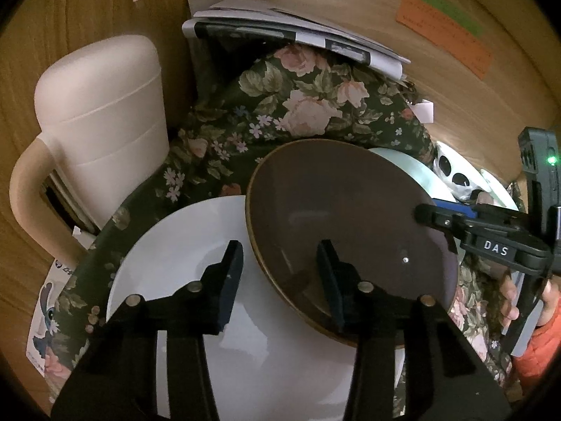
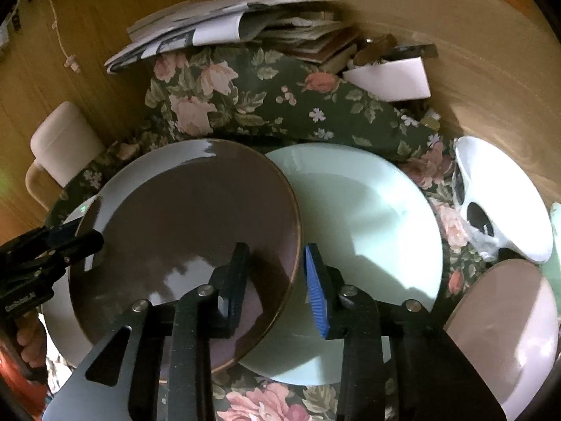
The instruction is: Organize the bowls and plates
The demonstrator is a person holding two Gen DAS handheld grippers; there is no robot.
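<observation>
While the left wrist view looks down on a table under a flowered cloth (image 1: 308, 105), the left gripper (image 1: 280, 280) stands astride the near rim of a brown plate (image 1: 350, 217): one finger is outside the rim, over a white plate (image 1: 182, 245), and the other is over the brown surface. Its jaws are partly apart, and I cannot tell if the pads already press on the rim. The brown plate lies tilted, its left edge on top of the white plate and its far edge over a pale green plate (image 1: 410, 168). From the right side the right gripper (image 1: 426, 214) reaches onto the opposite rim of the brown plate. A cream jug (image 1: 105, 122) stands at the left, and a pile of papers (image 1: 298, 38) lies behind.

Seen from the right wrist view, the right gripper (image 2: 277, 291) has the brown plate's (image 2: 189, 228) right rim between its fingers, narrow but with a gap showing, so a firm grip I cannot confirm. The pale green plate (image 2: 371, 231) lies just right, partly under the brown one. The left gripper (image 2: 82, 242) meets the far left rim. A pinkish plate (image 2: 505, 329) sits at the lower right
</observation>
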